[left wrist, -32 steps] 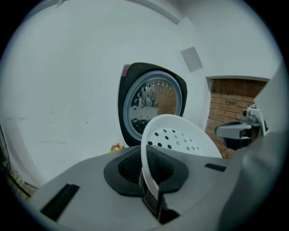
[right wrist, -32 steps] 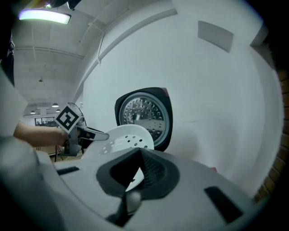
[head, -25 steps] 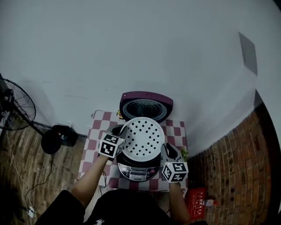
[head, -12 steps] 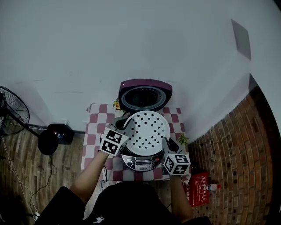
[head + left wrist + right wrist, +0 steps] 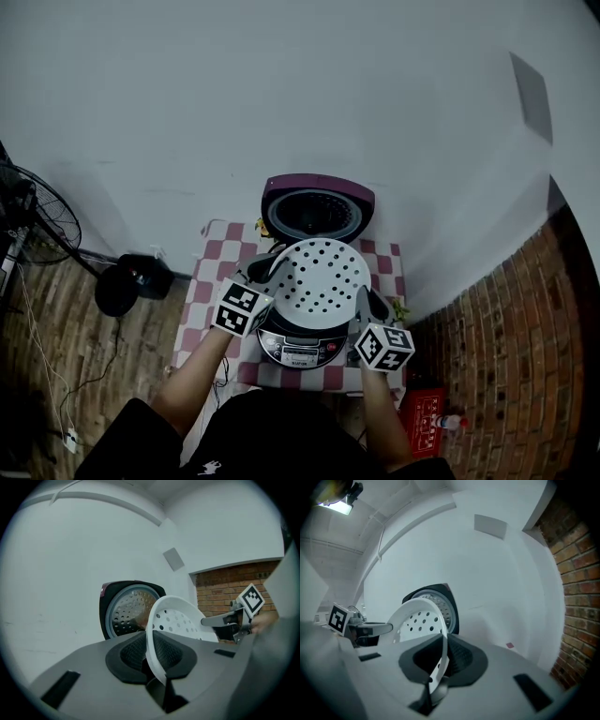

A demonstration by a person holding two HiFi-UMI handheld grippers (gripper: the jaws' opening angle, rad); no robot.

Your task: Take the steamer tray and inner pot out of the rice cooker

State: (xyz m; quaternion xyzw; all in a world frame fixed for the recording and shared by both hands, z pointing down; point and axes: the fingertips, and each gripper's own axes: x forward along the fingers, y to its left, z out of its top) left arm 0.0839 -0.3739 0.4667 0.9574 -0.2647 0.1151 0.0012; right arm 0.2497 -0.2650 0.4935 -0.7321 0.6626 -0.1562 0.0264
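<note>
The white perforated steamer tray (image 5: 319, 281) hangs just above the rice cooker (image 5: 300, 349), whose maroon lid (image 5: 317, 211) stands open at the back. My left gripper (image 5: 265, 272) grips the tray's left rim; its jaws are opening slightly, with the rim (image 5: 154, 634) still pinched between the pads. My right gripper (image 5: 367, 302) is at the right rim; its jaws are closing, with the rim (image 5: 440, 644) between them. The tray hides the inner pot. Each gripper view shows the lid (image 5: 126, 613) (image 5: 443, 603) behind the tray.
The cooker stands on a small table with a red-and-white checked cloth (image 5: 208, 272) against a white wall. A fan (image 5: 33, 220) and a black object (image 5: 136, 286) are on the floor at left. A brick wall (image 5: 506, 356) and a red crate (image 5: 427, 412) are at right.
The tray sits a little higher over the cooker than a second ago. Both grippers are still at its rim, the left one slightly raised.
</note>
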